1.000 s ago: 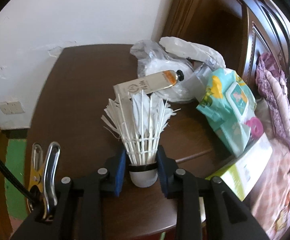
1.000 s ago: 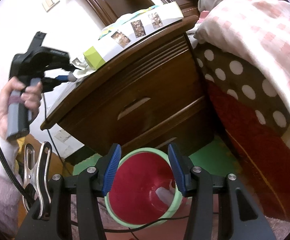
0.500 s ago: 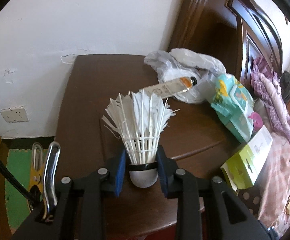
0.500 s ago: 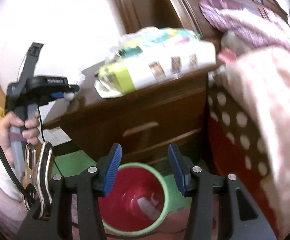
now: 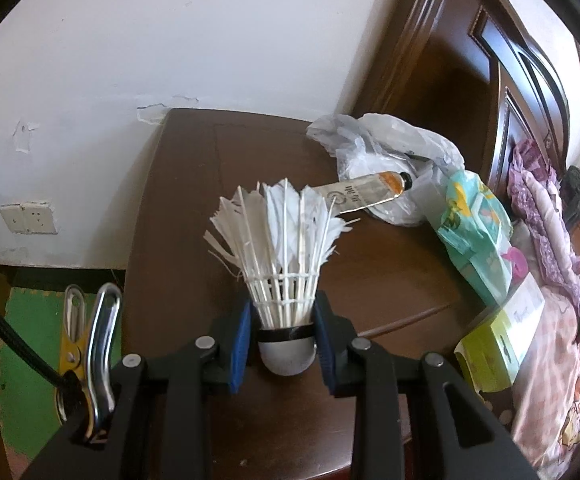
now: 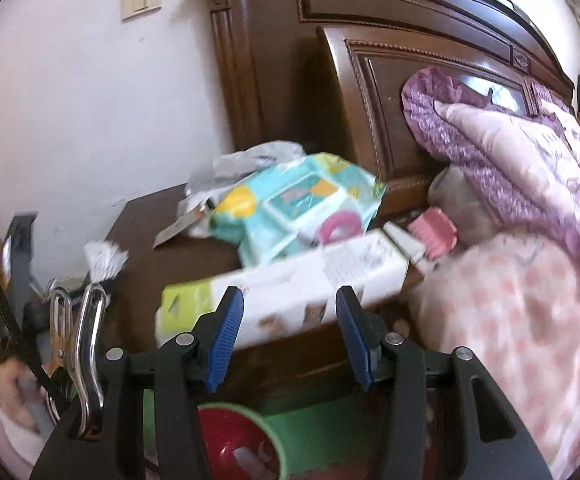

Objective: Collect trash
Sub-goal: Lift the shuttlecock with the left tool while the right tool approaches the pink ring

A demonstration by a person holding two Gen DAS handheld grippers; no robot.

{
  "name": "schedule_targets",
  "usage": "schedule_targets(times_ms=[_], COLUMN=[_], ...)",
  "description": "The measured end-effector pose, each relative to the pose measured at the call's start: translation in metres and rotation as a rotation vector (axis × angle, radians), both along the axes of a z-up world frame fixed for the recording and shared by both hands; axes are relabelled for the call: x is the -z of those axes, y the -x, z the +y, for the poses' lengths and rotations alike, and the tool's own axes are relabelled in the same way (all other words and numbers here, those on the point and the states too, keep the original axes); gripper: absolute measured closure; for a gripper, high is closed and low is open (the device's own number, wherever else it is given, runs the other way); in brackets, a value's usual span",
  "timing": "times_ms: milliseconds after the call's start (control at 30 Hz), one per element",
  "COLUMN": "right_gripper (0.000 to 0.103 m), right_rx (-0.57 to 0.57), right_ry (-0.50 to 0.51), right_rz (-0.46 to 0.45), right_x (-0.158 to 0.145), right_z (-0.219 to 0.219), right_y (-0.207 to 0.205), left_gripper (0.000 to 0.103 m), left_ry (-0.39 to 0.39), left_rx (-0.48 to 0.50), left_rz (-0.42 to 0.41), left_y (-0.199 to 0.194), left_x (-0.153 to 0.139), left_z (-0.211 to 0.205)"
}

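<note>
My left gripper (image 5: 284, 346) is shut on a worn white shuttlecock (image 5: 280, 248), gripped at its cork base and held above the dark wooden nightstand (image 5: 194, 200). The shuttlecock's feathers also show in the right wrist view (image 6: 106, 258). My right gripper (image 6: 288, 336) is open and empty, raised in front of the nightstand's edge. A red bin with a green rim (image 6: 238, 440) stands on the floor below it, with something pale inside. A tube with an orange end (image 5: 365, 192) leans on a crumpled white plastic bag (image 5: 385, 152).
A teal wipes pack (image 5: 477, 232) and a white and lime box (image 6: 290, 284) lie on the nightstand's right side. A bed with pink bedding (image 6: 529, 304) and a dark headboard (image 6: 409, 60) is to the right. Green floor mat (image 5: 26, 356) lies at left.
My left gripper has lifted and drawn back with the shuttlecock. My right gripper has risen from over the red bin to the level of the nightstand top.
</note>
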State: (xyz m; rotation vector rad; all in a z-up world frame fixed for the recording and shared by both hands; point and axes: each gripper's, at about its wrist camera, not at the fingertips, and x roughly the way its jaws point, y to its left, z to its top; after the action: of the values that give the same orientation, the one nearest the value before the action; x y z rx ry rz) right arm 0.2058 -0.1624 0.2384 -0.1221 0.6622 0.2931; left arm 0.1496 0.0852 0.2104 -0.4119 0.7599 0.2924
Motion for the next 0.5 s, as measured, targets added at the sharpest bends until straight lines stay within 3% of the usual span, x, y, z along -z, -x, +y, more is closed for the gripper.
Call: schedule_targets(times_ms=[267,367,500], right_gripper=[0.051,0.043,0.04], right_rx=[0.045,0.063,0.078], right_ry=[0.159,0.176,0.169], right_rz=[0.0,0.027,0.068], right_x=[0.006,0.011,0.017], right_z=[0.017,0.014,0.009], right_y=[-0.069,-0.091,-0.113], left_gripper=[0.073,0.072,0.072], left_ry=[-0.015,-0.025,-0.029], left_rx=[0.006,0.012,0.016], left_rz=[-0.002,-0.004,-0.006], left_y=[0.0,0.0,0.0], left_x=[0.001,0.001,0.002], left_z=[-0.002,-0.003,-0.004])
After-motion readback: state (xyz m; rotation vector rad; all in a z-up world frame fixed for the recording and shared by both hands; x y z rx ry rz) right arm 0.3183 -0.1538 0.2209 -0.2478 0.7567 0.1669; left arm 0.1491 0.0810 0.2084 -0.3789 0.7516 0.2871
